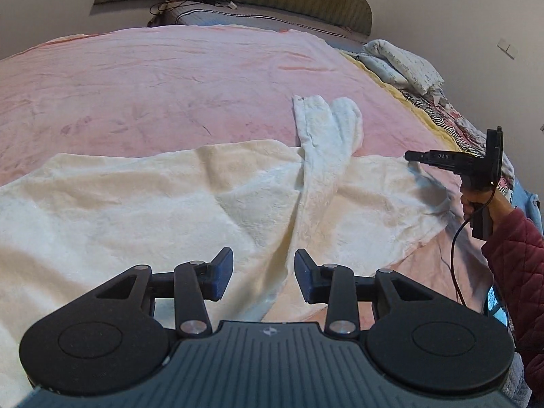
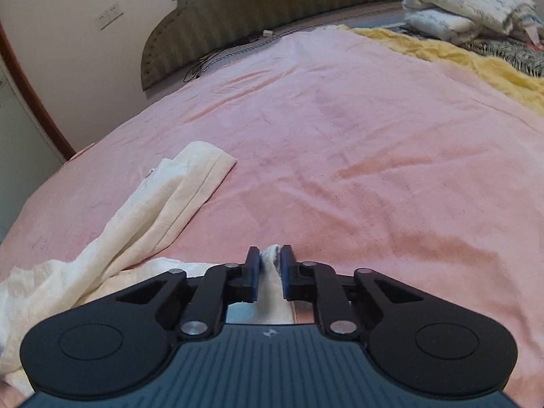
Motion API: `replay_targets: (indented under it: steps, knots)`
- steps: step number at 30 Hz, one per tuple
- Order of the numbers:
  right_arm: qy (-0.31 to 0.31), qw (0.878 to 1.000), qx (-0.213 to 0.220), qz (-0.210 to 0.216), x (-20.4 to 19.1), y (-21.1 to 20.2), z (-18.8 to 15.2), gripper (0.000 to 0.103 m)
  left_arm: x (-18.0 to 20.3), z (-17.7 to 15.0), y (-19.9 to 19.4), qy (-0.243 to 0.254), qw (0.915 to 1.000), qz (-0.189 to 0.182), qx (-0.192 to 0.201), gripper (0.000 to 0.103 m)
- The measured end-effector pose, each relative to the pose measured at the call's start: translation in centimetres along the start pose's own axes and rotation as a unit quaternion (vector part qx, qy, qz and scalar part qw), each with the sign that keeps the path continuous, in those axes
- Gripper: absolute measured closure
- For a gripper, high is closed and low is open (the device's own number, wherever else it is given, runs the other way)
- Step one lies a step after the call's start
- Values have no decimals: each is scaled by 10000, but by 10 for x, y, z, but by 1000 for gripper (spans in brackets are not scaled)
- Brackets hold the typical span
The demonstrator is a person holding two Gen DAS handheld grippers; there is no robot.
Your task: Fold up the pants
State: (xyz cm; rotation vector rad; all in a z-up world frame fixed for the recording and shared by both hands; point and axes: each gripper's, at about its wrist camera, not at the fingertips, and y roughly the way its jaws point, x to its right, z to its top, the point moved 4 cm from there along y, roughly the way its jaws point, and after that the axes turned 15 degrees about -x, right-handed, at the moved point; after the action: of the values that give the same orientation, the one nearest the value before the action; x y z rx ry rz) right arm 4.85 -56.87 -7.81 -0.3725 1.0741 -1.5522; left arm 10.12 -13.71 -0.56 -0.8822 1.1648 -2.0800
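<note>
Nearest in the left wrist view, my left tool [image 1: 263, 273] hangs over the pants [image 1: 190, 204] with its blue pads [image 1: 222, 273] standing well apart and nothing between them; the cloth lies below the gap, untouched by either pad. My right tool [image 2: 270, 268] is closed on a bunched fold of the same white cloth, which fills the narrow slot between its blue pads [image 2: 253, 273] and pokes out just past the tips. From the left wrist view this right tool [image 1: 413, 156] shows at the right-hand edge of the garment, with my right hand [image 1: 476, 200] around its grip, a dark red quilted sleeve [image 1: 516, 265] behind it and a black cable [image 1: 455, 255] trailing down.

The pants are cream-white and fleecy, spread crosswise over the near part of the bed on a pink blanket [image 1: 170, 85]. One leg [image 1: 323, 142] is laid over the rest and runs away from me, its cuff end resting on the bare blanket. In the right wrist view that same leg [image 2: 176, 190] lies to the left of the closed tool.

Beyond the pink blanket, a yellow cover [image 2: 476, 61] borders its right side, and a pile of folded white bedding [image 2: 465, 10] sits on a striped cloth near the far corner. A padded green headboard [image 2: 272, 10] stands against the wall at the far end.
</note>
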Motion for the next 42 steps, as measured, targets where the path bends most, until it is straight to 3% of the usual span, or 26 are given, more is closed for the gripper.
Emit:
replay_targets:
  steps: [3, 7, 9, 11, 12, 13, 15, 16, 18, 19, 21, 22, 24, 27, 29, 31, 35, 38, 39, 40, 42]
  knots:
    - [-248, 9982, 363, -404, -8, -7, 10, 96, 11, 11, 8, 52, 9999, -135, 4, 59]
    - [-796, 9898, 253, -1151, -26, 14, 18, 96, 30, 18, 22, 242, 9994, -255, -40, 58]
    - [-723, 9849, 233, -1558, -24, 19, 19, 96, 35, 14, 26, 299, 9989, -361, -84, 58]
    - [-409, 9771, 579, -2007, -24, 3, 13, 95, 35, 11, 29, 324, 9985, -435, -109, 58]
    - [-304, 9782, 759, -1910, -28, -7, 9, 95, 34, 11, 31, 318, 9984, -457, -109, 58]
    - [-358, 9840, 798, -1549, -34, -14, 3, 95, 33, 11, 33, 297, 9985, -459, -105, 58]
    - [-609, 9941, 462, -774, -48, -14, -11, 95, 32, 13, 35, 282, 9985, -470, -84, 58]
    - [-658, 9953, 193, -683, -50, -7, -16, 94, 32, 13, 36, 290, 9982, -509, -79, 58]
    - [-710, 9926, -250, -956, -46, 11, -24, 94, 32, 12, 38, 318, 9977, -592, -98, 58]
    - [-671, 9926, -116, -1008, -45, 12, -24, 94, 33, 11, 39, 338, 9977, -581, -107, 58]
    - [-222, 9860, 228, -1637, -51, 1, -16, 92, 34, 10, 42, 425, 9978, -489, -111, 58]
    - [-266, 9846, 468, -1665, -63, -5, -10, 91, 35, 10, 45, 445, 9980, -426, -121, 58]
    - [-703, 9885, 649, -1169, -103, -9, 4, 90, 35, 12, 50, 461, 9983, -350, -118, 58]
    - [-1325, 9879, 407, -693, -163, 16, 30, 78, 35, 13, 57, 432, 9984, -348, -105, 58]
    - [-1439, 9865, 250, -736, -188, 45, 48, 54, 36, 13, 63, 443, 9983, -366, -103, 58]
    - [-1324, 9866, 28, -950, -202, 78, 67, 43, 35, 12, 69, 487, 9983, -297, -138, 58]
    - [-1018, 9849, -429, -1333, -205, 132, 89, 43, 36, 11, 75, 652, 9976, -203, -107, 59]
    - [-1157, 9804, -412, -1542, -203, 147, 91, 47, 37, 12, 76, 737, 9972, -112, -49, 66]
    - [-1110, 9817, -357, -1504, -200, 146, 91, 55, 37, 12, 76, 729, 9973, -94, -34, 68]
    - [-1011, 9835, -281, -1471, -199, 143, 89, 74, 38, 12, 76, 719, 9974, -58, -19, 73]
    - [-772, 9884, -94, -1308, -189, 133, 89, 84, 38, 13, 76, 700, 9975, 92, 43, 88]
